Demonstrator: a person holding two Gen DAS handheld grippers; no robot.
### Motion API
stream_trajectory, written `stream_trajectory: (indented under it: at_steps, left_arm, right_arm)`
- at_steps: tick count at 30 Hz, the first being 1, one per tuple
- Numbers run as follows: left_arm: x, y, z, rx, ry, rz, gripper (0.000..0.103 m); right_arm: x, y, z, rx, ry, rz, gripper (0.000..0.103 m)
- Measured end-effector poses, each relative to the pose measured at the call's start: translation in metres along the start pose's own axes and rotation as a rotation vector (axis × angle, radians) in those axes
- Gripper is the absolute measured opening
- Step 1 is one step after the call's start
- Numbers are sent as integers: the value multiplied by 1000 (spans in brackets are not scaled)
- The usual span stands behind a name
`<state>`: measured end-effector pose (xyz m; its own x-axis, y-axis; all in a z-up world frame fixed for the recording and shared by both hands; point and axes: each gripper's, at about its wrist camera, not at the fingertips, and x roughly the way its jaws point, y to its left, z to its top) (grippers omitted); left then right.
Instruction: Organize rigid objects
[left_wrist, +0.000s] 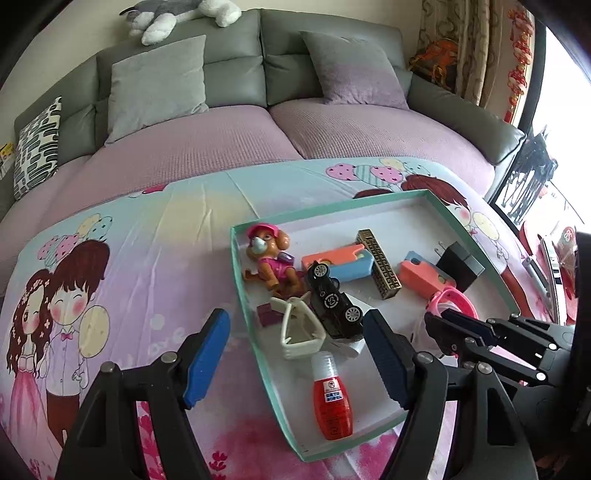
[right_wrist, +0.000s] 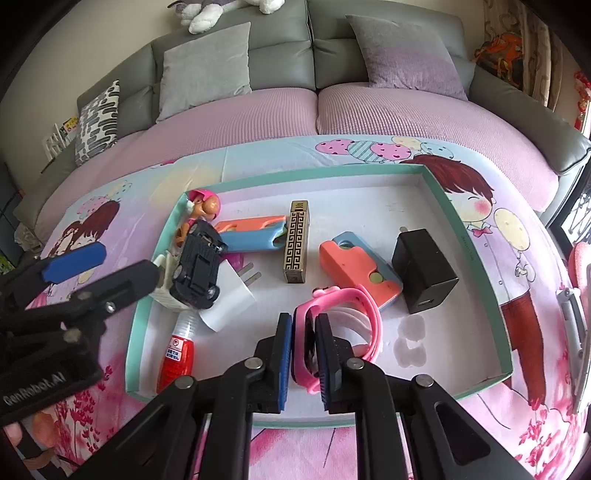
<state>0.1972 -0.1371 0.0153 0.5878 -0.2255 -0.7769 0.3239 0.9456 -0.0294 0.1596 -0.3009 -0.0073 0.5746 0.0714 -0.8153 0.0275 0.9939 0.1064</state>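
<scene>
The pink watch (right_wrist: 343, 314) lies in the tray (right_wrist: 476, 254) beside the black charger (right_wrist: 424, 273), clenched between the right gripper's (right_wrist: 303, 358) pads. The left gripper (left_wrist: 295, 354) gapes empty over the tray's edge, near the black car (left_wrist: 332, 302) and red bottle (left_wrist: 332, 402).

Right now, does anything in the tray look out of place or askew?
Yes. The black toy car lies tipped, underside up, propped on the cream basket and white charger at the tray edge.
</scene>
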Motion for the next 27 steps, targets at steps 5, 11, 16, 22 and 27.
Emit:
stream_trajectory:
  at_steps: [5, 11, 16, 22, 27]
  left_arm:
    - [-4, 8, 1, -23, -11, 20, 76]
    - [-7, 22, -1, -77, -18, 85, 77]
    - [-18, 37, -12, -139, -83, 163, 92]
    - [-30, 51, -30, -201, -91, 182, 100]
    - [-40, 60, -51, -253, -96, 180, 100]
  right_arm:
    - [1, 3, 0, -9, -6, -18, 15]
    - [0, 5, 0, 3, -21, -2, 32]
    - [-4, 11, -2, -2, -50, 8, 58]
    - [-12, 12, -10, 25, -85, 25, 89]
    - [-19, 15, -20, 9, -80, -10, 103]
